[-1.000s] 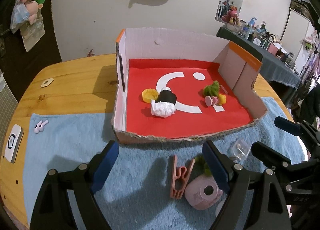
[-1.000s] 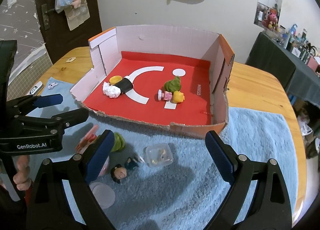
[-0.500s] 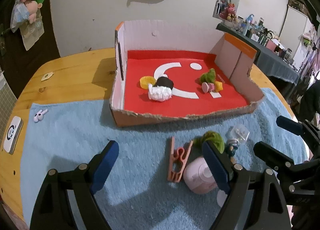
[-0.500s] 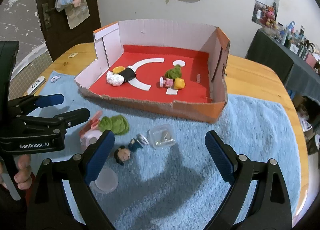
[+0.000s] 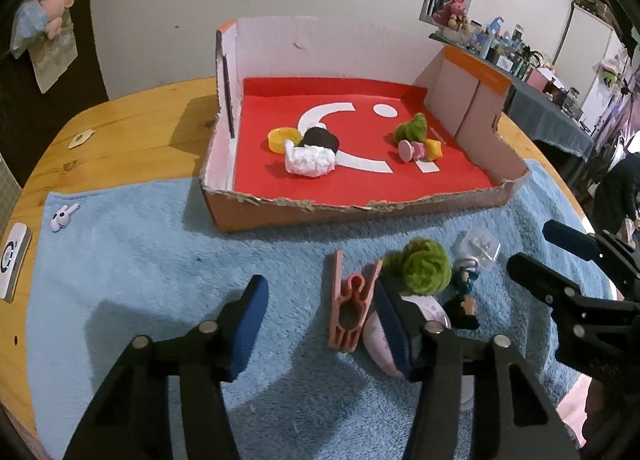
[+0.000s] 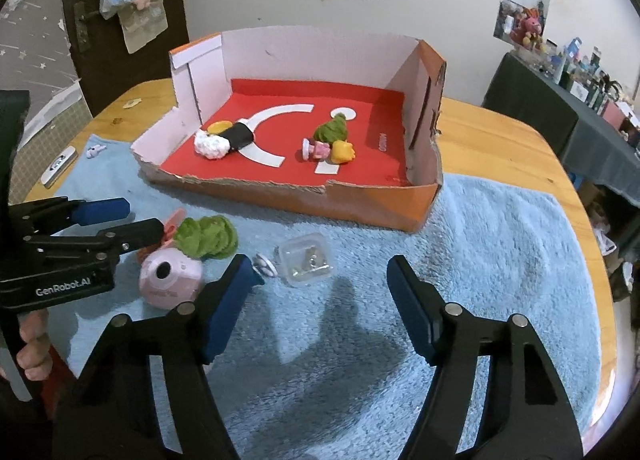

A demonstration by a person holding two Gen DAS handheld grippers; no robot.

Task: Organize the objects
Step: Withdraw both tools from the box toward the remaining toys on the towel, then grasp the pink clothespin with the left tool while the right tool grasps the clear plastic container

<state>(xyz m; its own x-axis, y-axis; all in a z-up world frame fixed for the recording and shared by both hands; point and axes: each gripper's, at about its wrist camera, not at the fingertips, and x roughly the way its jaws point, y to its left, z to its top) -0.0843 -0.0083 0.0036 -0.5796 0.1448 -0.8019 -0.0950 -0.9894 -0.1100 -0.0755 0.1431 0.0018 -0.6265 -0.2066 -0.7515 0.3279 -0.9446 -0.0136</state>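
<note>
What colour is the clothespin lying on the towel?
Salmon pink clothespin, clearest in the left wrist view.

Fluffy light-blue terry towel (image 6: 500,260) over glossy varnished wooden table (image 6: 492,132). Torn-edged matt cardboard box (image 6: 360,208), red paper floor. Clear glossy plastic case (image 6: 306,260); fuzzy green plush (image 6: 206,238); smooth salmon plastic clip (image 5: 352,308).
</note>
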